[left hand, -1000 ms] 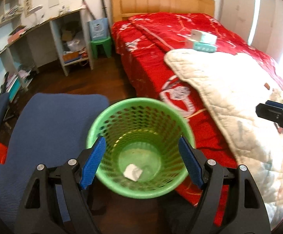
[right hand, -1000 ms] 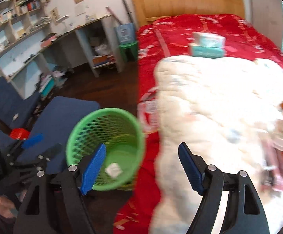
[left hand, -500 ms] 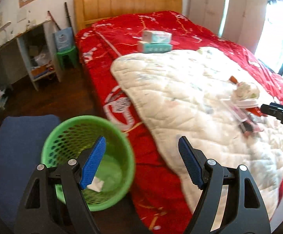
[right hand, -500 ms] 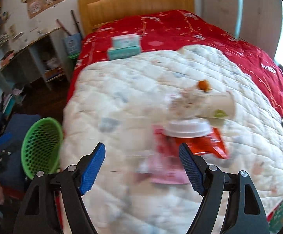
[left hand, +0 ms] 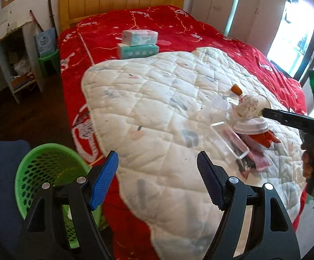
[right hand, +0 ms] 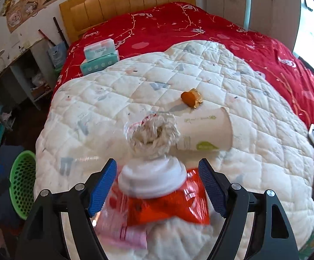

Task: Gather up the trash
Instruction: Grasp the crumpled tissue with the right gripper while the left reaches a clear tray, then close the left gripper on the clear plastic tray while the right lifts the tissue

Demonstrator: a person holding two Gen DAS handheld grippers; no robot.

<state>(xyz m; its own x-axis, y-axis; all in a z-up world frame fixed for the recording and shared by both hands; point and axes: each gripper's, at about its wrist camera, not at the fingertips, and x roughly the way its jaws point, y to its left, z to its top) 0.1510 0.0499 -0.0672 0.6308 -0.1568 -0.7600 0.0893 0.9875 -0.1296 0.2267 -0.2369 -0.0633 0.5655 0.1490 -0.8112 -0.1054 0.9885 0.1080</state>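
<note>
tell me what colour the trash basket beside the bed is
Green: the perforated plastic basket shows best in the left wrist view, at lower left.

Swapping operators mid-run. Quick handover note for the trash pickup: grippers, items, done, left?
Left gripper: open, empty, over the near edge of the white quilt.
Right gripper: open, nothing gripped, jaws either side of the white lid on the red wrapper.
Trash pile on the quilt: crumpled tissue, paper cup on its side, pink packet, orange scrap lying apart.
Green basket stands on the floor beside the bed; little of its inside shows.
Left: every piece in the pile still needs binning.
</note>
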